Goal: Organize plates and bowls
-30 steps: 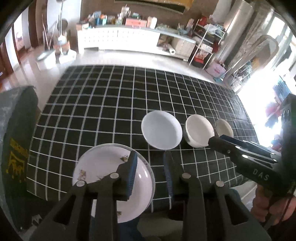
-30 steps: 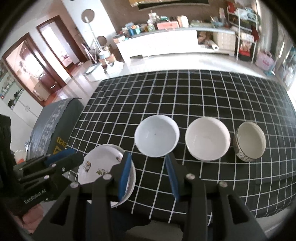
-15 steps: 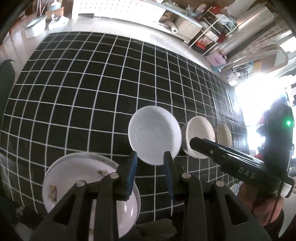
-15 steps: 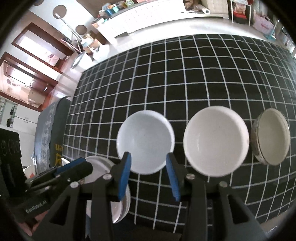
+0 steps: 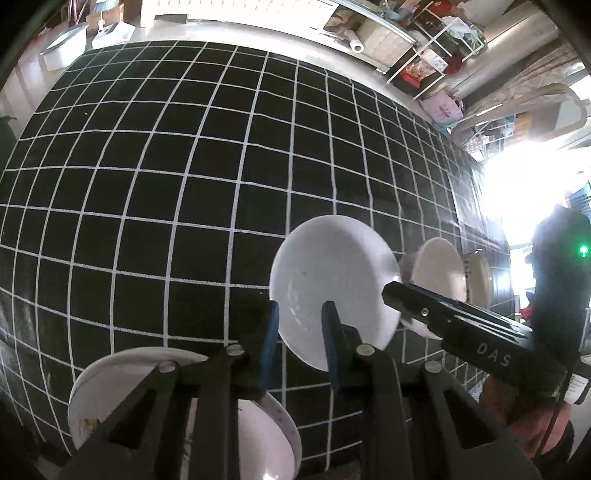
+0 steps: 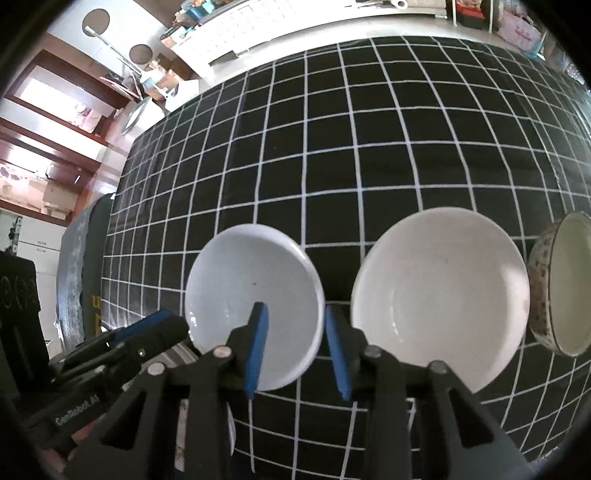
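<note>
A plain white bowl (image 5: 332, 273) (image 6: 251, 284) stands near the front of the black checked tablecloth (image 5: 184, 184). My left gripper (image 5: 299, 317) straddles the bowl's left rim, its jaws closing but with a gap still showing at the pads. My right gripper (image 6: 295, 321) straddles the right rim of the same bowl, its jaws also closing and not pressing. Right of it stand a larger cream bowl (image 6: 439, 295) and a patterned bowl (image 6: 565, 284). A flowered plate (image 5: 110, 398) lies at the front left, partly under my left gripper.
The table's front edge runs just below both grippers. A dark covered chair (image 6: 81, 258) stands at the table's left end. White cabinets (image 6: 258, 22) and cluttered shelves (image 5: 424, 44) lie beyond the far edge. A hand (image 5: 532, 424) holds the right gripper.
Both grippers have sunk toward the white bowl and tipped downward. Their jaws have narrowed, and each pair now has the bowl's rim between its fingers.
</note>
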Motion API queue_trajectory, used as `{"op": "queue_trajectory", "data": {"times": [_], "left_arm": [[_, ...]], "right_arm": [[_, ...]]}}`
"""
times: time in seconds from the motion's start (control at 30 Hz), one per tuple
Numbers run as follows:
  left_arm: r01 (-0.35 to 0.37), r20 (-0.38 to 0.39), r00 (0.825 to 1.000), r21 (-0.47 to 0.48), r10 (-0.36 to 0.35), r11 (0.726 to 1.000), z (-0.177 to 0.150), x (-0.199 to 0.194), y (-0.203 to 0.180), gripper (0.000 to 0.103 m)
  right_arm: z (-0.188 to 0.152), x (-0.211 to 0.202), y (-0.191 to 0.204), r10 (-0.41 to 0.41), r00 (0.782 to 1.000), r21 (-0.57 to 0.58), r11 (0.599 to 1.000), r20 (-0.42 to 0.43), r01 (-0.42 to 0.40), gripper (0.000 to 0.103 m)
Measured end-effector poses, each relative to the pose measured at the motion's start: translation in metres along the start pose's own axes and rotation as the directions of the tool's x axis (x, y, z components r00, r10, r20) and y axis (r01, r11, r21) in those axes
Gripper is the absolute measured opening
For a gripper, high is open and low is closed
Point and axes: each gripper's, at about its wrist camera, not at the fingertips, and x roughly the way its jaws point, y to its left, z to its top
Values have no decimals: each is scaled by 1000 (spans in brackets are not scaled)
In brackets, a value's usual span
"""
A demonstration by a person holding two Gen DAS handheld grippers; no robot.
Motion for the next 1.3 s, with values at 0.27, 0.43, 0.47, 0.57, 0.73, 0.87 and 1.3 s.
{"op": "queue_trajectory", "data": {"times": [0.27,0.43,0.47,0.57,0.73,0.87,1.3], "left_arm": [[-37,13,999,60,36,998,1,7,1,7],[-43,-18,999,76,44,996,-2,20,0,6],[-44,-23,999,77,46,996,-3,22,-1,5],[-48,-16,999,87,49,995,-6,21,-7,5],[-77,13,997,124,75,989,-12,14,-15,5],[-66,37,997,100,63,993,-9,3,-8,6],[-102,4,995,152,103,983,-14,24,-13,6]], "right_arm": [[0,6,2,-91,996,-66,994,23,92,17],[-2,8,5,-128,991,-106,986,31,130,16],[-2,11,5,-130,991,-109,985,23,132,16],[-4,22,5,-140,990,-112,984,0,139,11],[-13,18,-1,-124,992,-95,987,22,126,11],[-15,16,-2,-122,992,-96,988,14,123,11],[-29,12,-3,-130,991,-121,984,15,131,11]]}}
